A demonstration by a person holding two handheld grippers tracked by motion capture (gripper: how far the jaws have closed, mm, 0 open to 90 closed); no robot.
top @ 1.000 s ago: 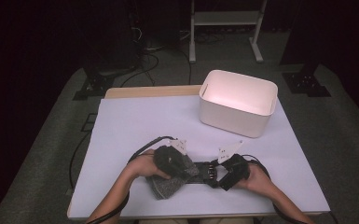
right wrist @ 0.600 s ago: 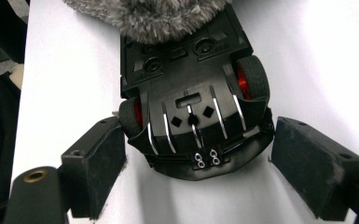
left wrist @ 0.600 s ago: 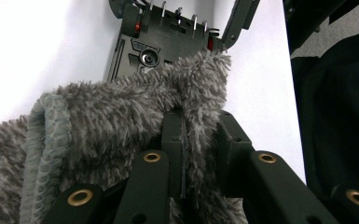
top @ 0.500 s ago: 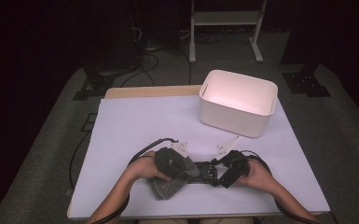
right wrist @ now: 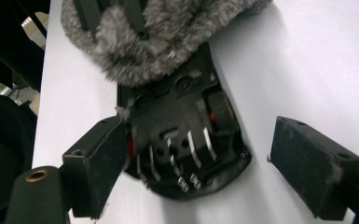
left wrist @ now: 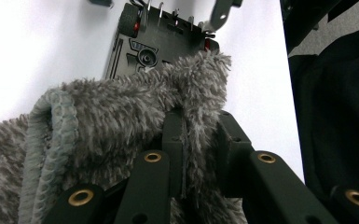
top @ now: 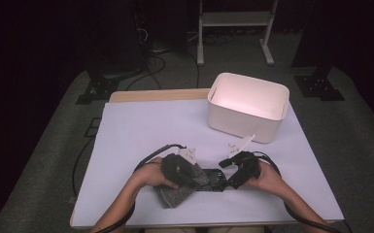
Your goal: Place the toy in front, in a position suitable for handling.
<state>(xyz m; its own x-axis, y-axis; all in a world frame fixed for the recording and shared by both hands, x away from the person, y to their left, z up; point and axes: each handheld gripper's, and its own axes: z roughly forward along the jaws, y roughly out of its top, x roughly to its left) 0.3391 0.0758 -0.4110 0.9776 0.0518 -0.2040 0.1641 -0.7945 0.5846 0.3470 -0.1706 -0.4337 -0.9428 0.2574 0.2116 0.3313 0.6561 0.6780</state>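
Cloth point(left wrist: 121, 116), grey and fuzzy, is gripped by the left tool point(left wrist: 200, 140): in the left gripper view a fold of it is pinched between the closed jaws, with a ribbed hem hanging at the left. Just beyond that tool's tips lies a flat black device point(left wrist: 158, 42), and the cloth's edge is draped over its near end. In the high view the cloth point(top: 177, 191) is seen spread on the white surface point(top: 141, 131) under and beside the left tool point(top: 194, 174), with the device point(top: 213, 175) between the two tools.

The right tool point(right wrist: 196, 172) is held open, its jaws set to either side of the device point(right wrist: 186, 144); the left pad point(right wrist: 102, 168) looks to be touching the device's edge, the right pad well clear of it. Metal contacts and a red part are seen on the device's end in this view, and the cloth point(right wrist: 163, 32) covers its far end. In the high view the right tool point(top: 234, 178) is seen at the device's right end.

A white bin point(top: 247, 107) stands well beyond the right tool, farther up the surface. Its inside is seen from the high view as bare and pale.
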